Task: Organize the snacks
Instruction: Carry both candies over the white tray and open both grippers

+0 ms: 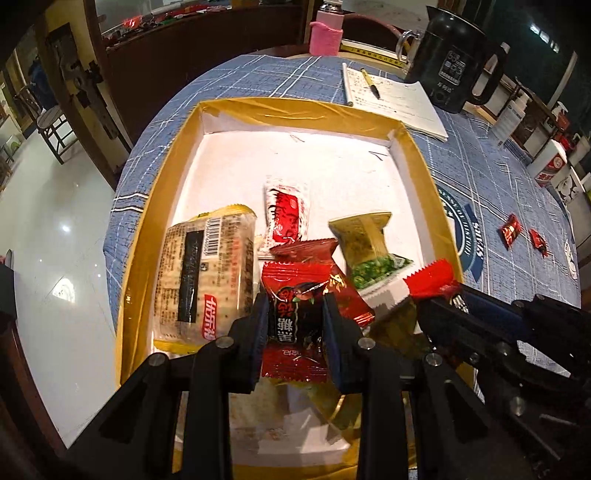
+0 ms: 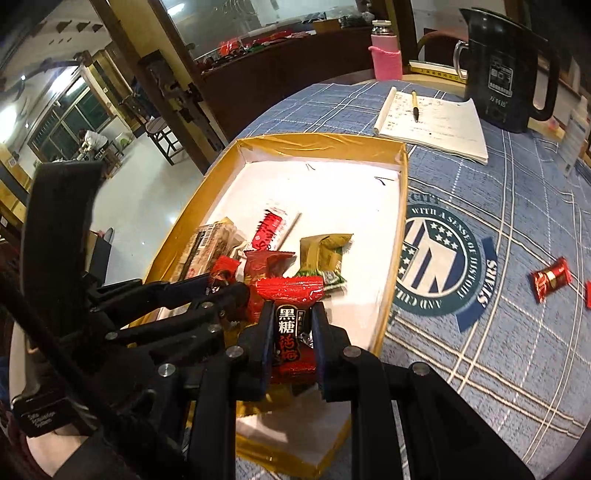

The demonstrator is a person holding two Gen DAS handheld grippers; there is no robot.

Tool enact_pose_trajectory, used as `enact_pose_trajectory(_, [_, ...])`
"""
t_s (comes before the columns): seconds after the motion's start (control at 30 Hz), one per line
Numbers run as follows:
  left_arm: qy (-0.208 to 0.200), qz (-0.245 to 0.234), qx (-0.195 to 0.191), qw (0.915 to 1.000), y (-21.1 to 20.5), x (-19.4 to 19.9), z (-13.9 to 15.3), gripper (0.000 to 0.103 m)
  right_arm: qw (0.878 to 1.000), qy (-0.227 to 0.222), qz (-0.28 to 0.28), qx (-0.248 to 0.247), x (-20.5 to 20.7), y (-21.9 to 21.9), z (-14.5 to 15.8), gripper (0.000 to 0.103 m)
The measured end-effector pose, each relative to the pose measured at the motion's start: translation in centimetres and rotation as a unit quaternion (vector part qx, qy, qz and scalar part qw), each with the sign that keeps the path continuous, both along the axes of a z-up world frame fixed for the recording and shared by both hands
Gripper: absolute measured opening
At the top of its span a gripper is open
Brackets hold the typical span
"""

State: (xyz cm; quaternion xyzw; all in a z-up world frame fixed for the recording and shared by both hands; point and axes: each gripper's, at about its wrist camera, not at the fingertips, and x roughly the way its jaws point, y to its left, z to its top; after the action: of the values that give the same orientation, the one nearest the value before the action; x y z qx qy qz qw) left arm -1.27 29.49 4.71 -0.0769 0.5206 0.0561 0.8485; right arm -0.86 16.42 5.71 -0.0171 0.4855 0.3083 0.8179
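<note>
A white tray with a gold-taped rim (image 1: 166, 177) (image 2: 402, 192) lies on the blue checked tablecloth. Inside lie a cracker pack (image 1: 207, 277), a red-and-white sachet (image 1: 284, 214), a red packet (image 1: 306, 249) and a green-gold packet (image 1: 369, 240). Over the tray's near end, my left gripper (image 1: 295, 306) (image 2: 218, 284) is shut on a red-and-black candy packet (image 1: 293, 325). Close beside it on the right, my right gripper (image 2: 293, 314) (image 1: 450, 291) is shut on a matching red-and-black candy packet (image 2: 293, 332) (image 1: 432, 278). Two red candies (image 1: 509, 229) (image 2: 550, 278) lie on the cloth to the right of the tray.
Behind the tray sit a notebook (image 1: 399, 103) with a pen (image 1: 369, 83), a black kettle (image 1: 450, 59) and a pink bottle (image 1: 327, 35). The round table's edge falls away to the floor on the left. Jars and bottles stand at the far right.
</note>
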Motion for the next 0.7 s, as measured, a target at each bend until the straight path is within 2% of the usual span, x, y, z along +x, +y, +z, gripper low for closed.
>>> enact_pose_trajectory(0.33, [0.004,0.000,-0.007,1.0000,0.6,0.3,-0.1,0.033,1.000,0.014,-0.011,-0.008,1.3,0.7,-1.4,0.019])
enact_pose_trajectory(0.57, [0.003,0.008,-0.006,0.9999,0.8,-0.1,0.9,0.034,1.000,0.012,-0.010,0.001,1.0,0.6,-0.7,0.020])
enact_pose_trajectory(0.6, [0.002,0.010,-0.002,1.0000,0.8,-0.2,1.1,0.035,1.000,0.011,-0.010,0.003,1.0,0.7,-0.6,0.020])
enact_pose_trajectory(0.67, [0.002,0.019,0.017,0.9997,0.7,-0.5,1.6,0.045,1.000,0.009,-0.011,0.008,0.8,0.4,-0.2,0.020])
enact_pose_trajectory(0.7, [0.002,0.024,0.027,0.9994,0.7,-0.6,1.8,0.053,1.000,0.009,-0.013,0.011,0.8,0.3,-0.1,0.020])
